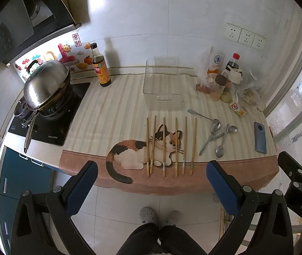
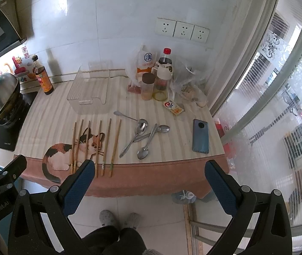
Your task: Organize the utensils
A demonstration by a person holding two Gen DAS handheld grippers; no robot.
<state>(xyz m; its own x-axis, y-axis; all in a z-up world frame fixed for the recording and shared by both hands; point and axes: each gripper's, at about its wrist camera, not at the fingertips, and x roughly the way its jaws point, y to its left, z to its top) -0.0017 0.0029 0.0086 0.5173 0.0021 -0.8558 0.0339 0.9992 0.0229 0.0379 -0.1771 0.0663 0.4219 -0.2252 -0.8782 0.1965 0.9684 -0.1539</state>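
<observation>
Several wooden chopsticks (image 1: 164, 146) lie side by side on the striped cat-print cloth (image 1: 116, 114); they show in the right wrist view too (image 2: 106, 146). Several metal spoons (image 1: 214, 131) lie crossed to their right, also in the right wrist view (image 2: 144, 136). A clear plastic tray (image 1: 161, 85) stands behind them, empty (image 2: 91, 89). My left gripper (image 1: 151, 182) is open and empty, held off the counter's front edge. My right gripper (image 2: 148, 180) is open and empty, also short of the edge.
A blue phone (image 1: 259, 138) lies at the right edge. Bottles, jars and bags (image 1: 225, 78) crowd the back right. A soy sauce bottle (image 1: 100, 65) and a lidded wok (image 1: 46, 85) on a stove stand at the left. The window (image 2: 278, 106) is right.
</observation>
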